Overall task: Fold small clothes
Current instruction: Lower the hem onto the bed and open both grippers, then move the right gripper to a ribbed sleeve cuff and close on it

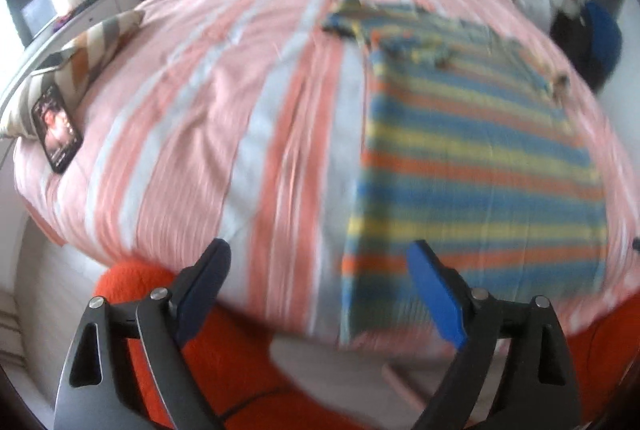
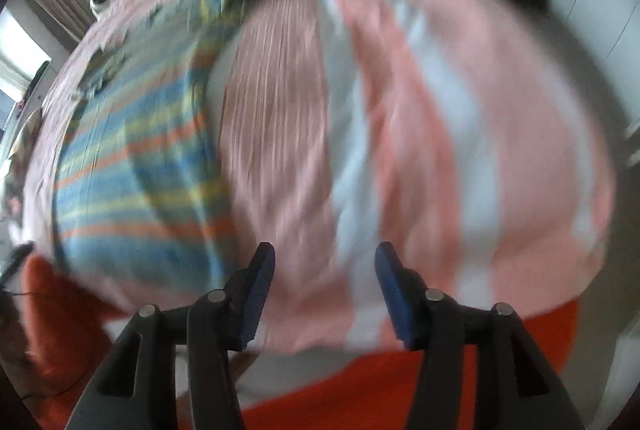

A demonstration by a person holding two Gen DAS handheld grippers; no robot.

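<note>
The left claw (image 1: pixel 320 294) and right claw (image 2: pixel 325 286) were held apart and empty, while ahead of them the striped shirt (image 1: pixel 472 158) was seen partly folded on the bed (image 1: pixel 192 102), with folds judged still left.

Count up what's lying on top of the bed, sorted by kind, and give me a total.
Multicoloured striped knit shirt: 1
Brown-and-grey striped pillow: 1
Black smartphone with its screen lit: 1
Total: 3, all on the pink-and-white striped bedspread. Neither pair of tongs, left or right, holds anything.
</note>
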